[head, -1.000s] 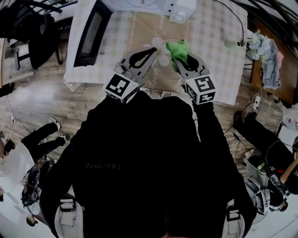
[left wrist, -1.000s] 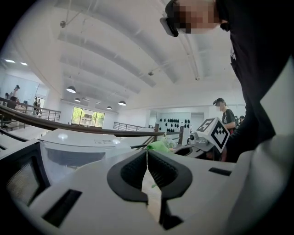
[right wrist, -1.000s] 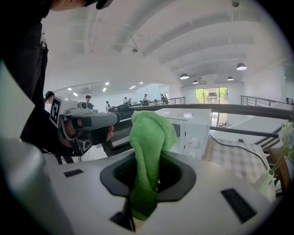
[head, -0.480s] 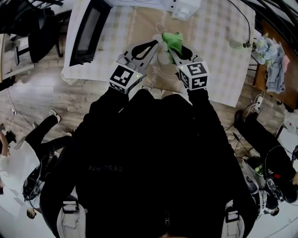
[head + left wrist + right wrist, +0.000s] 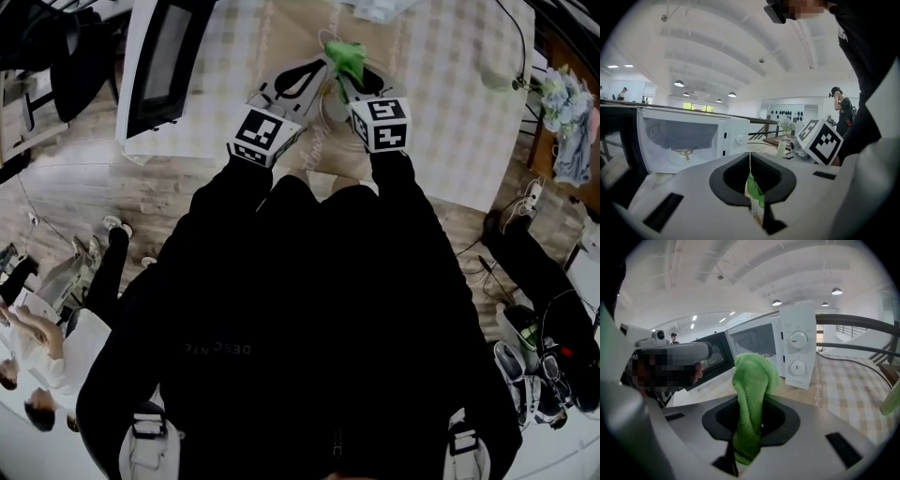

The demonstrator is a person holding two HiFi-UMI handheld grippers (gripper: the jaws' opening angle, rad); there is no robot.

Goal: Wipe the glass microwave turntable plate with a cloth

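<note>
Green cloth, bunched into a thick roll, is pinched in the right gripper. Its jaws are narrow and closed on the roll's lower part. The upper end flops over above the tips.

Left gripper: jaws drawn close together on the glass plate, which shows edge-on as a thin upright line. Green shows through the glass between the jaws.

Head view: both grippers are held side by side in front of the person's chest, over the near edge of the table, which is covered in checked fabric. The tips angle toward each other. The cloth sits at the meeting point, just beside the left tips. I can't tell whether cloth and glass touch. The plate is up off the table, in the left jaws between the two grippers.

The microwave stands further back on the table, well apart from the plate. Its cavity is open and white inside. Its dark door is swung out to the left. The right gripper view shows its white panel with two dials.

Wood floor lies beside the table. Other people stand at lower left in the head view.
</note>
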